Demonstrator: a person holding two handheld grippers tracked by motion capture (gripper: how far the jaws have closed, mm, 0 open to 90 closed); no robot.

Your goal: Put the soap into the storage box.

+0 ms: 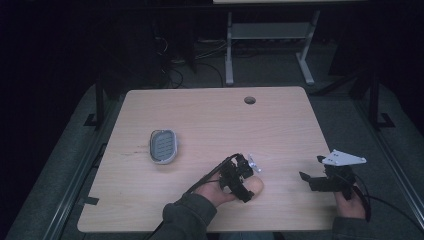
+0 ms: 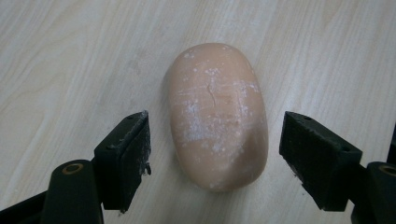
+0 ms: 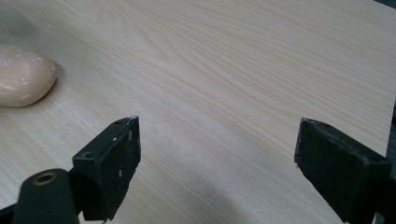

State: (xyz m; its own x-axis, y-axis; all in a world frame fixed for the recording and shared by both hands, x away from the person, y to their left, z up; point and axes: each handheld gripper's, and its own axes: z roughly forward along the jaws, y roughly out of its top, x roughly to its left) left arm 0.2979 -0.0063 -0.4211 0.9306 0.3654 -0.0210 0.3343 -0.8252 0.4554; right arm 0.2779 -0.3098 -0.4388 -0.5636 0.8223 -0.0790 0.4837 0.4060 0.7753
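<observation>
A peach oval bar of soap (image 2: pixel 217 116), dusted with white specks, lies flat on the wooden table (image 1: pixel 210 120). My left gripper (image 2: pixel 215 125) is straight above it, with one jaw on each side of the bar. A gap of bare wood shows between each pad and the soap, so the gripper is open. In the high view the soap (image 1: pixel 256 186) peeks out beside the left gripper (image 1: pixel 248 181) near the front edge. My right gripper (image 1: pixel 312 168) is at the front right, open, with nothing between its jaws (image 3: pixel 219 128). The soap (image 3: pixel 23 74) lies off to its left.
A grey oval soap dish (image 1: pixel 163 146) with a ribbed inside sits on the left part of the table. A round cable hole (image 1: pixel 249 100) is near the far edge. Beyond the table stand desk legs and cables on a dark floor.
</observation>
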